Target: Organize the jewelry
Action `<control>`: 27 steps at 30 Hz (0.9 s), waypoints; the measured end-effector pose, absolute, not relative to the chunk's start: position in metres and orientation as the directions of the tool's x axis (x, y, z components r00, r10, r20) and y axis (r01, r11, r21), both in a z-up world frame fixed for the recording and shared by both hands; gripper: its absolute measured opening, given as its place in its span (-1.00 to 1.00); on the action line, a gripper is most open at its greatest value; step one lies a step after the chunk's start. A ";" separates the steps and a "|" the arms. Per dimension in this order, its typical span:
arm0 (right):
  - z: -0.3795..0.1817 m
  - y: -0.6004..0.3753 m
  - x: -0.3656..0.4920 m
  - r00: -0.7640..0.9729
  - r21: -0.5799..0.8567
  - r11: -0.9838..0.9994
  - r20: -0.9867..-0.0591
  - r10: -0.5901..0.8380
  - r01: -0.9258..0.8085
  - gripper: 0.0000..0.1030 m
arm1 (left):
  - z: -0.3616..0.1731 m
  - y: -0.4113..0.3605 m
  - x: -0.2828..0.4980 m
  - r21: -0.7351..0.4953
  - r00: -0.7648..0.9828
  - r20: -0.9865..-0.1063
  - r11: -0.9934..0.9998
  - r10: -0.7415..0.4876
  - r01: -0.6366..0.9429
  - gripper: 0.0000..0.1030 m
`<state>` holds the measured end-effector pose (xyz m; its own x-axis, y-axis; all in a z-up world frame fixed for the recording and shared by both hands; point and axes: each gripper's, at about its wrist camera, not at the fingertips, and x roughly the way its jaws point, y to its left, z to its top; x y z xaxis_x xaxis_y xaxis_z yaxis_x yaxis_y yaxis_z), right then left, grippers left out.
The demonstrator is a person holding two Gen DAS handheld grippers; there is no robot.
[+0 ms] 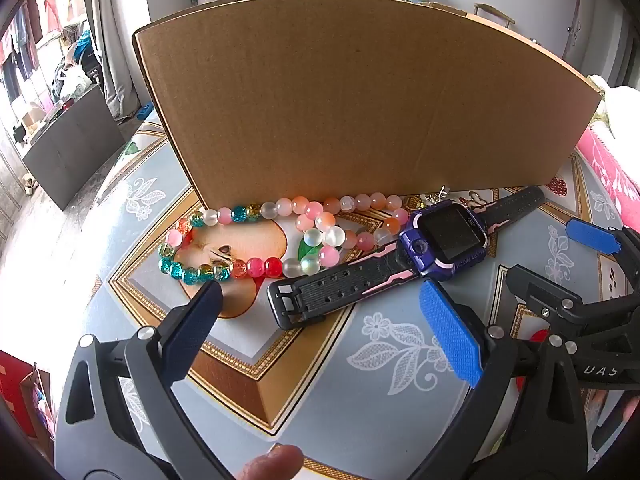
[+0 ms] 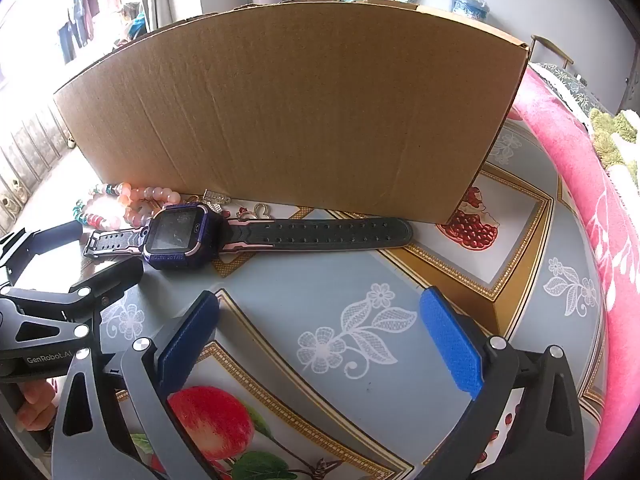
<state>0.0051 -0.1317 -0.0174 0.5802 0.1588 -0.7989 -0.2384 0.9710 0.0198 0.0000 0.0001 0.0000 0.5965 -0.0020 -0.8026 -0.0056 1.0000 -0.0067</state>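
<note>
Left wrist view: cardboard box walls off the far side, with glossy bead bracelets and a rubbery-strapped purple watch lying along its foot on the printed tablecloth. Left gripper tilts downward, jaws fully spread, empty, near the buckle.

Right wrist view: right gripper tilts down over bare cloth beside the pink blanket, jaws wide, holding nothing, watch ahead-left.

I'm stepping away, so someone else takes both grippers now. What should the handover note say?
Left gripper: open, empty, above the table near the watch's buckle end.
Right gripper: open, empty, over bare tablecloth.
Watch, multicolour bead bracelet, pink bead bracelet and small metal pieces lie in front of the cardboard box.
Done: nothing visibly.
Left: everything.
</note>
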 end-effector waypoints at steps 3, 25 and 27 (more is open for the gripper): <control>-0.017 -0.132 0.005 0.578 0.020 0.971 -0.800 0.159 -0.238 0.91 | 0.000 0.000 0.000 -0.008 0.594 -0.805 1.000 -0.003 -0.006 0.85; -0.017 -0.132 0.005 0.582 0.021 0.971 -0.797 0.160 -0.238 0.90 | 0.000 0.000 0.000 -0.006 0.596 -0.803 1.000 -0.001 -0.006 0.85; -0.017 -0.132 0.005 0.582 0.021 0.971 -0.797 0.160 -0.238 0.91 | 0.000 0.000 0.000 -0.006 0.596 -0.803 1.000 -0.001 -0.005 0.85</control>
